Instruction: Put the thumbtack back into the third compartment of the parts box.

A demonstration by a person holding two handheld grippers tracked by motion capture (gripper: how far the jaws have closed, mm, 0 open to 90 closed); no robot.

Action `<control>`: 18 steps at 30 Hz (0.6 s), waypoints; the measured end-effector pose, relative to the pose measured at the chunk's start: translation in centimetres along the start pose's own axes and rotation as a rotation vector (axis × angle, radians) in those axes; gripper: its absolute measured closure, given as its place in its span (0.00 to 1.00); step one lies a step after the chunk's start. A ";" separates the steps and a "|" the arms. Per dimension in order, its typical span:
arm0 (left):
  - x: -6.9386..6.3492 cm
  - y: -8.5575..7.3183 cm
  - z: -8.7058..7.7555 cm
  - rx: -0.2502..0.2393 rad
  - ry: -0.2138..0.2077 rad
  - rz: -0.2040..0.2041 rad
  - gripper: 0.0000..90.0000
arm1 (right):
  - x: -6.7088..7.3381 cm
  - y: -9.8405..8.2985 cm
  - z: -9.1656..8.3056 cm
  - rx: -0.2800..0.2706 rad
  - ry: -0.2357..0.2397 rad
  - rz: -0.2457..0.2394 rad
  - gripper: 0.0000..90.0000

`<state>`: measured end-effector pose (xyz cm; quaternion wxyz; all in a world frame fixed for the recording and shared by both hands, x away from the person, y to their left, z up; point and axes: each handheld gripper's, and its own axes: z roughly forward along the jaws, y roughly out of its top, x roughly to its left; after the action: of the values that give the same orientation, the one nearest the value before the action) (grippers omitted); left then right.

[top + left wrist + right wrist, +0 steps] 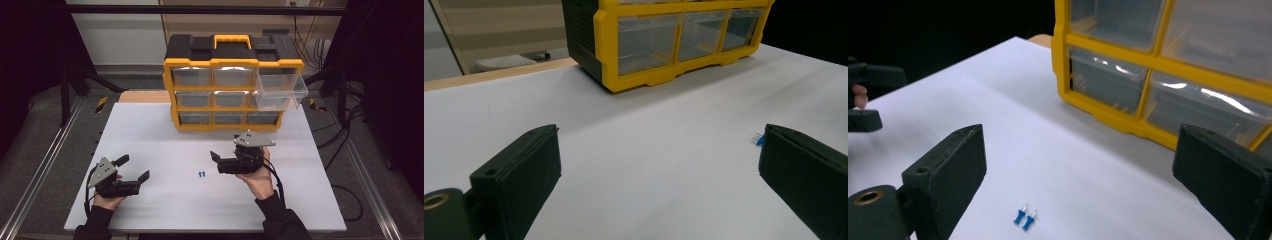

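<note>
High view: two hand-held grippers wait over a white tabletop (165, 135), a pair of blue push pins (201, 174) between them.

The right gripper (223, 153), jaws spread wide and empty, sits just beside the pins, which lie near the tabletop's middle, toward its near edge. The left gripper (136, 168), jaws likewise apart and holding nothing, rests near the near-left corner. A yellow-and-black drawer organizer (232, 80) stands at the far edge, its top-right drawer (280, 90) pulled out.
</note>
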<state>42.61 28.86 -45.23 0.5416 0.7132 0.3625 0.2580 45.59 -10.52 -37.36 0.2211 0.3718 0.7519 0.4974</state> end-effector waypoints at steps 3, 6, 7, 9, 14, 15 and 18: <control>0.0 0.0 0.0 0.001 -0.001 0.001 0.03 | 0.2 -0.2 0.4 0.006 -0.001 -0.004 0.08; -0.1 0.0 0.1 0.001 -0.002 0.003 0.03 | 0.5 -0.5 0.8 0.015 -0.004 -0.007 0.09; 0.0 0.0 0.0 0.002 -0.002 0.003 0.03 | 0.5 -0.6 0.9 0.019 -0.004 -0.005 0.09; 0.0 0.0 0.0 0.000 -0.002 0.002 0.03 | 0.7 -0.9 1.3 0.033 -0.008 -0.004 0.09; -0.1 0.0 0.0 -0.001 -0.001 0.002 0.03 | 1.0 -1.7 2.1 0.065 -0.003 -0.010 0.10; -0.1 0.0 0.0 0.001 0.000 0.003 0.03 | 1.0 -1.8 2.2 0.071 -0.002 -0.009 0.10; -0.1 0.0 0.0 0.002 0.000 0.003 0.03 | 1.2 -2.2 2.7 0.087 -0.008 -0.007 0.11</control>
<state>42.60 28.79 -45.26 0.5407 0.7143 0.3617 0.2583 45.98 -8.50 -40.48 0.2093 0.3805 0.7733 0.4619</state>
